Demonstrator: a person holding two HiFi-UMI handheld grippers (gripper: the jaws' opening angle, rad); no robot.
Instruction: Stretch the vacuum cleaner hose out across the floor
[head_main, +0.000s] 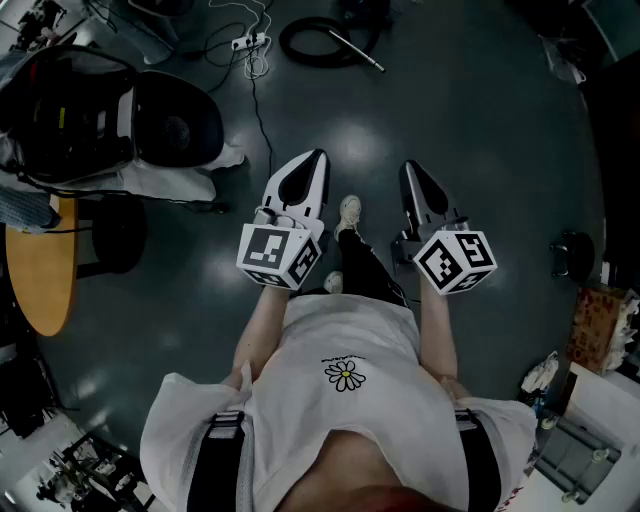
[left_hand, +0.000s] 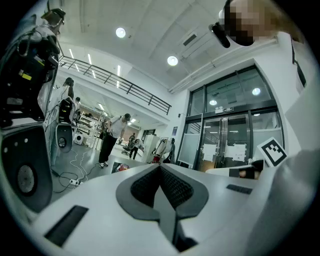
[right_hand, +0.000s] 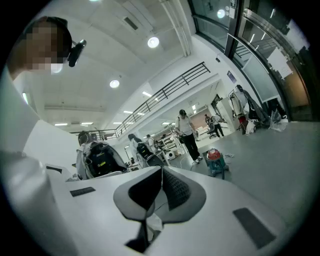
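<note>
Head view: coiled hose (head_main: 290, 46) well beyond closed, empty left gripper (head_main: 317, 157), right gripper (head_main: 410, 167)

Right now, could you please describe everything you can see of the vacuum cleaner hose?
The hose is black and looks like flexible plastic. It lies slack, coiled in a rough loop, flat on the dark glossy floor at the far end of the head view, well ahead of the person's shoes. A slim silvery tube, likely its wand, slants across the loop's right side and pokes out beyond it. Nothing else appears to touch it; it is not yet stretched out.
</note>
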